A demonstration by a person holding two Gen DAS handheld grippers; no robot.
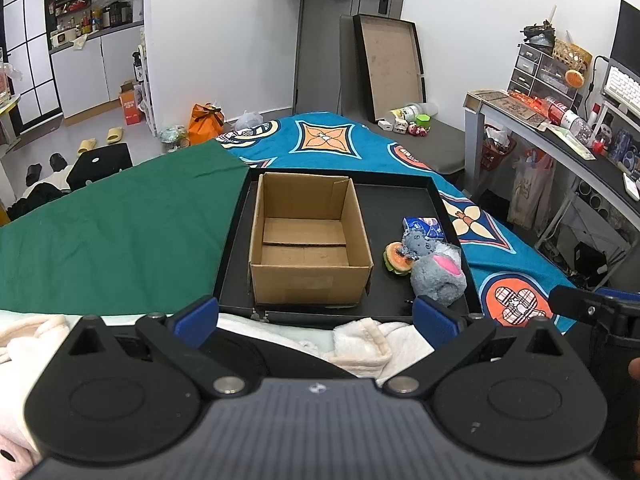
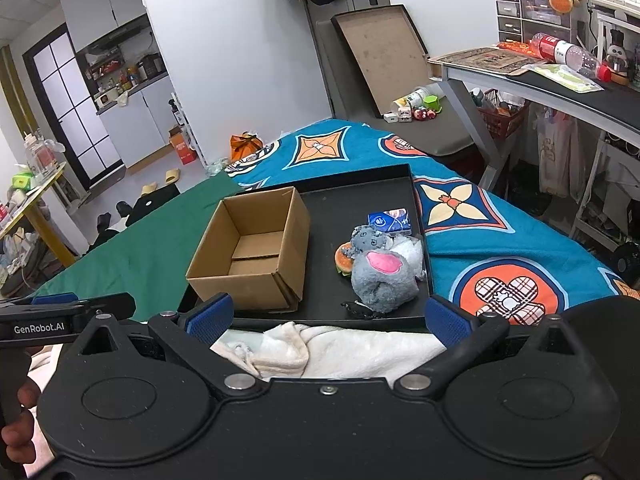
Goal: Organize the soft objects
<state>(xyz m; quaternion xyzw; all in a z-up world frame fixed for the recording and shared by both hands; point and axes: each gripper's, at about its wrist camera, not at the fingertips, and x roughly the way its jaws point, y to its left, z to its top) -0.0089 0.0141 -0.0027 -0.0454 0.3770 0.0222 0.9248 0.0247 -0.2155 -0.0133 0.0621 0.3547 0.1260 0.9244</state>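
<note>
Both sets of jaws stand wide apart with nothing between them: the left gripper (image 1: 316, 316) and the right gripper (image 2: 328, 318) each show two blue, finely textured pads on black plastic linkages, hanging above a cream fleece blanket (image 2: 340, 348) at the near edge of the bed. Ahead lies a shallow black tray (image 1: 456, 216), rectangular, matte, with a low upright rim. In its left half sits an open cardboard box (image 1: 308, 276), plain brown corrugated, flaps folded down inside, nothing in it. The soft things are bunched in the tray's right half, near the front right corner, apart from the box: a grey plush (image 2: 382, 280), fuzzy, rounded, with a pink oval patch on top; touching it behind, a smaller grey-blue toy (image 2: 368, 238) with stitched features; a burger-shaped squishy (image 2: 345, 260) in orange and green, partly under the grey ones; a bit of white fluffy material (image 2: 410, 250) just right of them. Behind the cluster lies a blue packet (image 2: 390, 220), glossy wrap with white print too small to read. The tray rests across a green sheet (image 1: 112, 232) and a teal cover (image 2: 500, 240) printed with orange and cream medallions. In the right wrist view the other gripper's black body reads "GenRobot.AI" in white lettering. A second tray-like lid (image 1: 390, 64), brown inside, leans against the far wall.
</note>
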